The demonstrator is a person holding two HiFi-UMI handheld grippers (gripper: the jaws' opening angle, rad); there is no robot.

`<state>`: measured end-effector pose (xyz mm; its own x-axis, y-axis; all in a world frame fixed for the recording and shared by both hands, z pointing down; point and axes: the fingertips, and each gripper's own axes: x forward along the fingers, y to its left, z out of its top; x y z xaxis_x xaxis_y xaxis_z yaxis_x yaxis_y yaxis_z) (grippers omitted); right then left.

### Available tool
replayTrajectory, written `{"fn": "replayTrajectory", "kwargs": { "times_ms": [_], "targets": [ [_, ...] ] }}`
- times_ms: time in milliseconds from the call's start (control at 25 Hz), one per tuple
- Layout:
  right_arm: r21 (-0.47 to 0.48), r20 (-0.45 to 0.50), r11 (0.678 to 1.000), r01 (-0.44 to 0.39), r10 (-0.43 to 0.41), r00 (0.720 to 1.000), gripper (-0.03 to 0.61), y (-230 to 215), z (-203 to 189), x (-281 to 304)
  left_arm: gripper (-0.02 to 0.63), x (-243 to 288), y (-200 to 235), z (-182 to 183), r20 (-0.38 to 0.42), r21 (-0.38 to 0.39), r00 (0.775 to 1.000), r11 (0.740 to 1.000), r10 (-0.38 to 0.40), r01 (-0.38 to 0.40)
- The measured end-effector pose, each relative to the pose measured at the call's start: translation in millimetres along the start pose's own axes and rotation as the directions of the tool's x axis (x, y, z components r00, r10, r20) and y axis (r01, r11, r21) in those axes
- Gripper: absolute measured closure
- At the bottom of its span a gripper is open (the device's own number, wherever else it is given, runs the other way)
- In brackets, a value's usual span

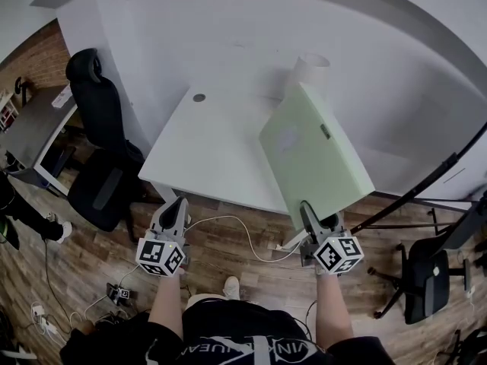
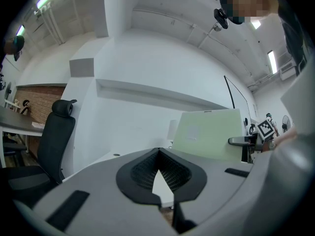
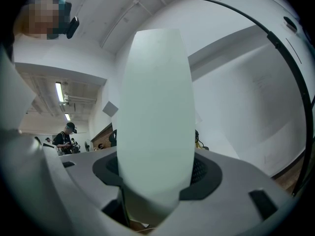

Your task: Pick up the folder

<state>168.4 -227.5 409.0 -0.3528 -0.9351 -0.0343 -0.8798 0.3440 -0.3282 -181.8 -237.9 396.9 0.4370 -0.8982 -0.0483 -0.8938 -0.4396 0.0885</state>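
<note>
**Right jaws clamped on the folder's near end**

Starting at the right gripper (image 1: 310,213), its jaws are closed on the pale green folder (image 1: 316,150), whose thick edge fills the gap between the pads in the right gripper view. From that grip the folder's long axis runs straight away from the jaws. It tilts up over the right part of the white desk (image 1: 205,143), broad face toward us.

The left gripper (image 1: 176,207) is well apart to the left, near the desk's front edge. Its jaws are together on nothing, so we judge the right hand alone carries the folder.

We cannot tell whether the folder's far edge is touching the desk, because its own face hides that line. It probably hangs free. A white tube (image 1: 310,65) behind it is partly covered.
</note>
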Motion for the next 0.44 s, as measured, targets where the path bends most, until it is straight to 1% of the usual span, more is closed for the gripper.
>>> {"fn": "replayTrajectory", "kwargs": {
  "times_ms": [440],
  "targets": [
    [-0.01, -0.02, 1.0, 0.002, -0.002, 1.0, 0.284, -3.3, -8.5, 1.4, 0.601, 2.3, 0.1, -4.8, -0.015, -0.002, 1.0, 1.0, 0.004, -0.004]
  ]
}}
